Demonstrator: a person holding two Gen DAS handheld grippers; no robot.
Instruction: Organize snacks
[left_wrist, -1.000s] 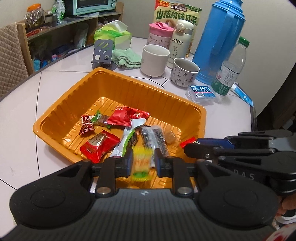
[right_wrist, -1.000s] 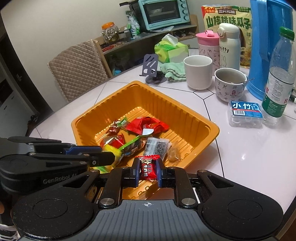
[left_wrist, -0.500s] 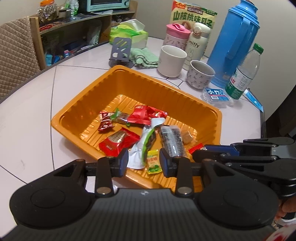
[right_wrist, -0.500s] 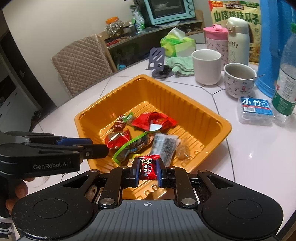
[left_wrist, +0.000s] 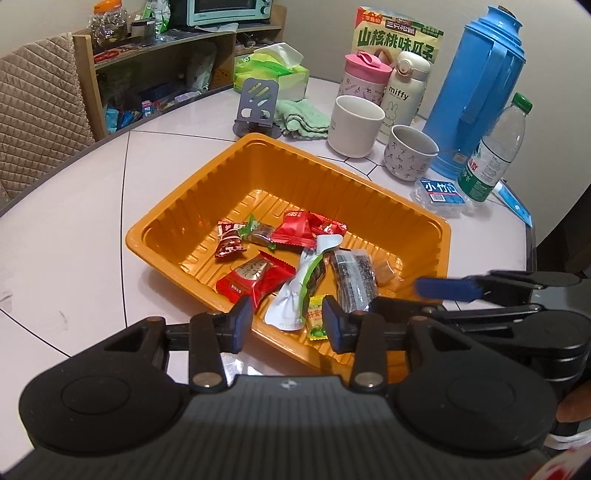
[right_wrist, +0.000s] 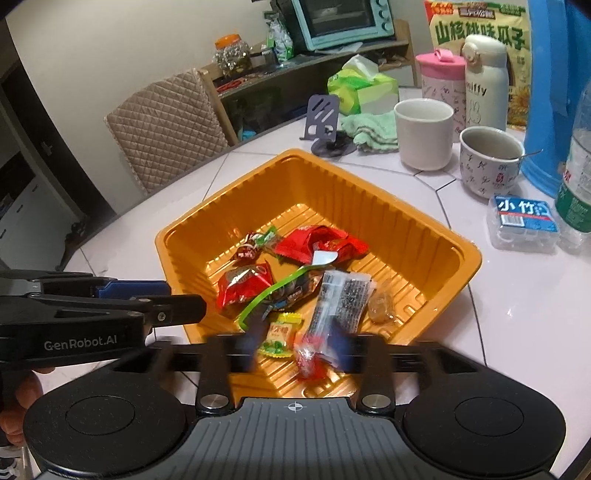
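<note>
An orange tray (left_wrist: 373, 192) (right_wrist: 417, 229) on the white table holds several wrapped snacks: red packs (left_wrist: 255, 277) (right_wrist: 317, 242), a silver-green pack (left_wrist: 299, 291), a dark bar (right_wrist: 341, 299) and a small yellow-green pack (left_wrist: 317, 320) (right_wrist: 277, 335). My left gripper (left_wrist: 288, 323) is open and empty over the tray's near rim. My right gripper (right_wrist: 295, 350) is open, motion-blurred, and a small red candy (right_wrist: 308, 356) is dropping free between its fingers over the tray's near edge.
Behind the tray stand a phone stand (left_wrist: 256, 105), green cloth (left_wrist: 301, 118), white mug (left_wrist: 354, 125), patterned cup (left_wrist: 410, 153), pink and white flasks, blue thermos (left_wrist: 476, 88), water bottle (left_wrist: 496, 149) and a small blue-labelled box (left_wrist: 441, 194). A chair (right_wrist: 162, 129) stands left.
The left gripper let go of the yellow-green pack, which now lies in the tray, and opened wider. The right gripper has just opened, releasing the red candy over the tray.
</note>
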